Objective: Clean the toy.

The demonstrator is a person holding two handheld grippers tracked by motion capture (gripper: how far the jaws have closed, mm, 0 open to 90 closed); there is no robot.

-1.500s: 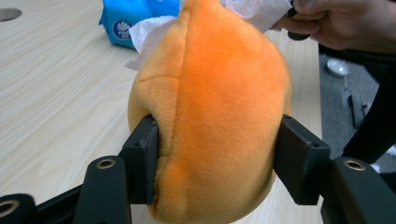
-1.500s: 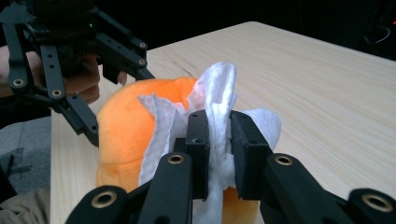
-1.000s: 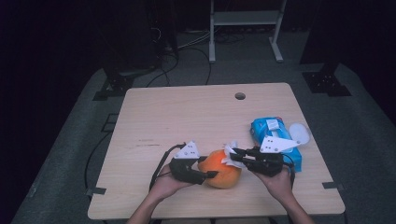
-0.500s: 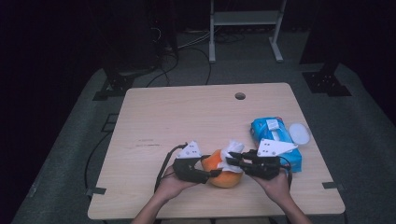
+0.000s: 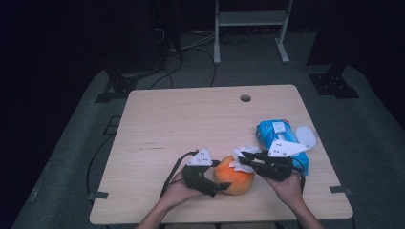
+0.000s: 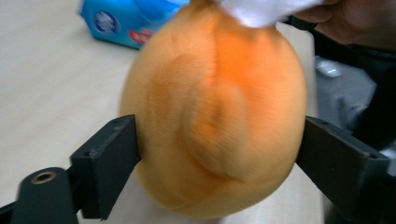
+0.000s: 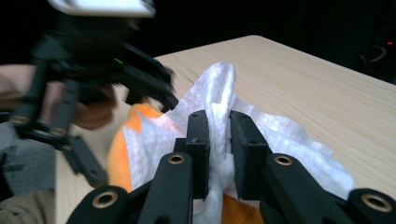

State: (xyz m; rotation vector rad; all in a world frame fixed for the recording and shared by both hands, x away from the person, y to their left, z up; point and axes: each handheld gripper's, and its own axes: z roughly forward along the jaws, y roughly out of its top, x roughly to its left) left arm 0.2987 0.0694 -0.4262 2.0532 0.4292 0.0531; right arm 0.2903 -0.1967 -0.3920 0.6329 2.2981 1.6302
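- Step in hand, as I judge it: wiping the orange fruit [image 5: 234, 180], which lies on the tabletop [image 5: 200, 124] near its front edge, between the two hands.
- The left gripper [image 5: 216, 188] has just been opening; its fingers [image 6: 109, 163] now stand either side of the fruit, right against its skin. Whether they press on it I cannot tell; it looks like a loose cradle, not a clamp.
- The right gripper [image 5: 244, 160] has its fingers [image 7: 199, 149] closed on a bunched white wipe [image 7: 219, 112], which drapes over the top of the fruit and touches it.
- Next move, by my reckoning: the left gripper must steady or turn the fruit, or the round thing may roll off under the rubbing; the right then drags the wipe across skin not yet covered.
- The fruit is egg-round, smooth, matt orange with paler patches.
- The wipe is thin, soft, fibrous cloth, crumpled in folds.
- The blue pack [image 5: 279, 138] behind the right hand is glossy film; just beside it lies a white oval lid [image 5: 305, 136].
- The tabletop is pale wood grain, flat, with rounded corners.
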